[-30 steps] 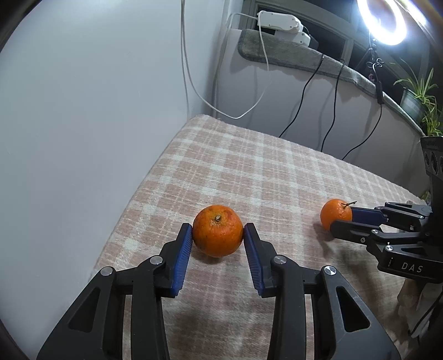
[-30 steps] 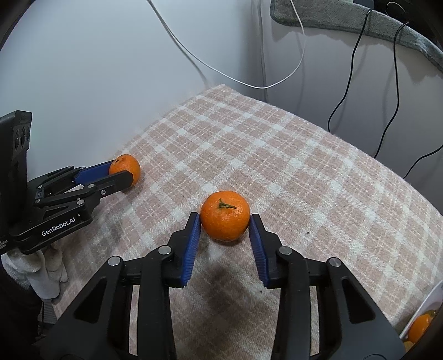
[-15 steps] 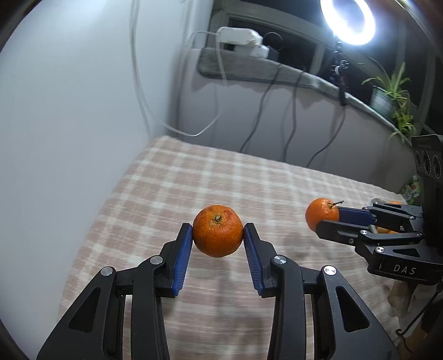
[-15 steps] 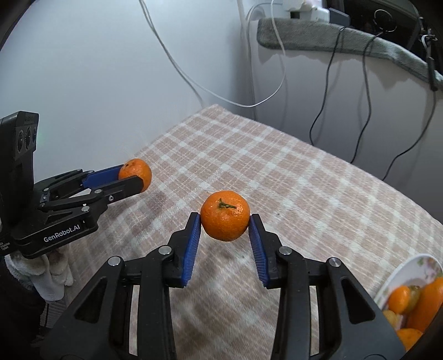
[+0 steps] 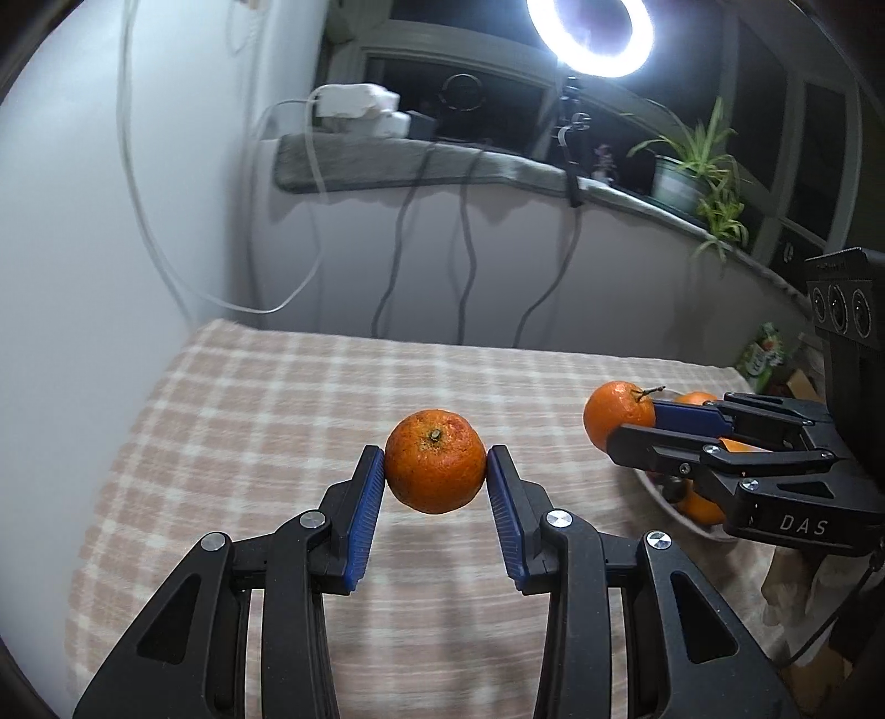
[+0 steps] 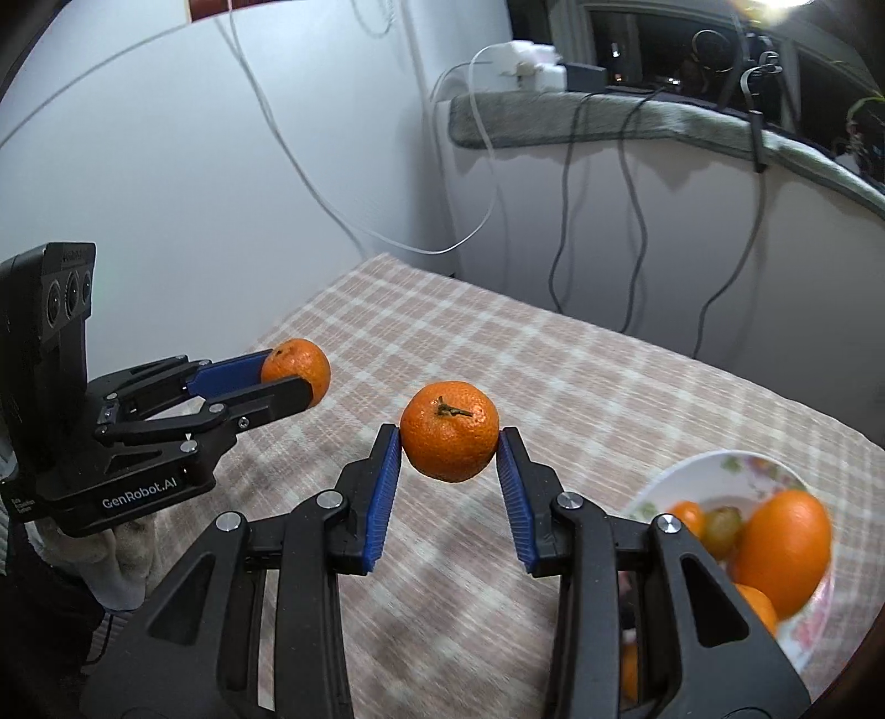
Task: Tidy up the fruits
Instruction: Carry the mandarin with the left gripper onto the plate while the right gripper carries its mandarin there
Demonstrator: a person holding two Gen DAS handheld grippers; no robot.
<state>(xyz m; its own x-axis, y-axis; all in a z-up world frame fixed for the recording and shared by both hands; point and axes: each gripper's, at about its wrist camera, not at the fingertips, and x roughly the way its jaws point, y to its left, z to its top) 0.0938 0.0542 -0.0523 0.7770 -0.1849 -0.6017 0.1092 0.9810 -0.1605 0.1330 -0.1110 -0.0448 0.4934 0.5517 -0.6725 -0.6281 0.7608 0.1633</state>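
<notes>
My left gripper [image 5: 435,470] is shut on a mandarin [image 5: 435,468] and holds it above the checked tablecloth [image 5: 276,398]. It also shows in the right wrist view [image 6: 296,381] at the left. My right gripper [image 6: 449,445] is shut on a second mandarin with a stem [image 6: 449,438], also lifted off the cloth. It shows in the left wrist view [image 5: 622,423] at the right, close to a white flowered bowl [image 6: 713,470] that holds several oranges [image 6: 782,550] and a greenish fruit [image 6: 722,531].
A white wall [image 5: 83,276] runs along the table's left side. Cables [image 5: 464,249] hang down the back wall under a grey-covered sill [image 5: 442,160] with a power strip, a ring light [image 5: 589,30] and a potted plant [image 5: 691,166].
Both grippers have risen with their mandarins off the cloth and swung right. The fruit bowl has come into view at the right.
</notes>
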